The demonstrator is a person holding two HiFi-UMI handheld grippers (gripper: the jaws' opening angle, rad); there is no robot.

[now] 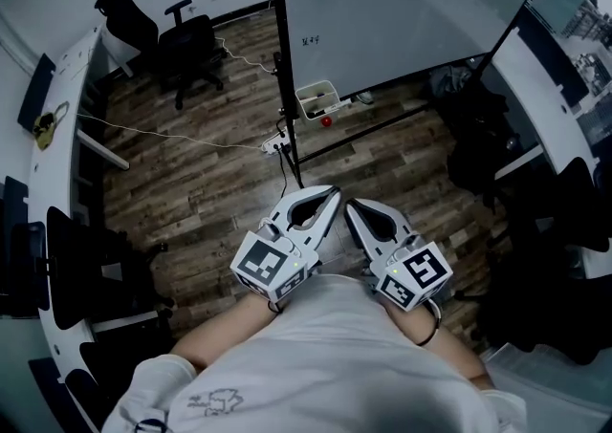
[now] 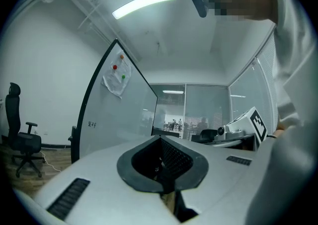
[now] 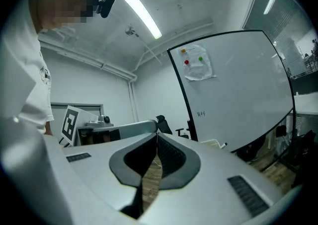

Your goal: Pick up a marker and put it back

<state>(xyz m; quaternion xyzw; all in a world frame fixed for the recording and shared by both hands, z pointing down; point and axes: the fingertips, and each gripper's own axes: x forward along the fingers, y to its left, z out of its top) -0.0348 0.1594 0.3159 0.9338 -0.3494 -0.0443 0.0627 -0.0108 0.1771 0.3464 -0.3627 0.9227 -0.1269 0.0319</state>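
In front of the person's chest, above the wood-plank floor (image 1: 201, 183), the left gripper (image 1: 333, 192) and right gripper (image 1: 350, 204) are held side by side, pointing toward the freestanding white whiteboard (image 1: 402, 10). Both pairs of fingers are closed tip to tip with nothing between them, which is judged to be a carrying posture ahead of any approach. No marker can be confirmed. It presumably lies in the small white open tray (image 1: 318, 99) at the board's lower left corner, well apart from both grippers. A small red round object (image 1: 327, 120) sits just below the tray. The floor between offers open room, though a white power strip (image 1: 276, 144) with its cable lies on the direct path.
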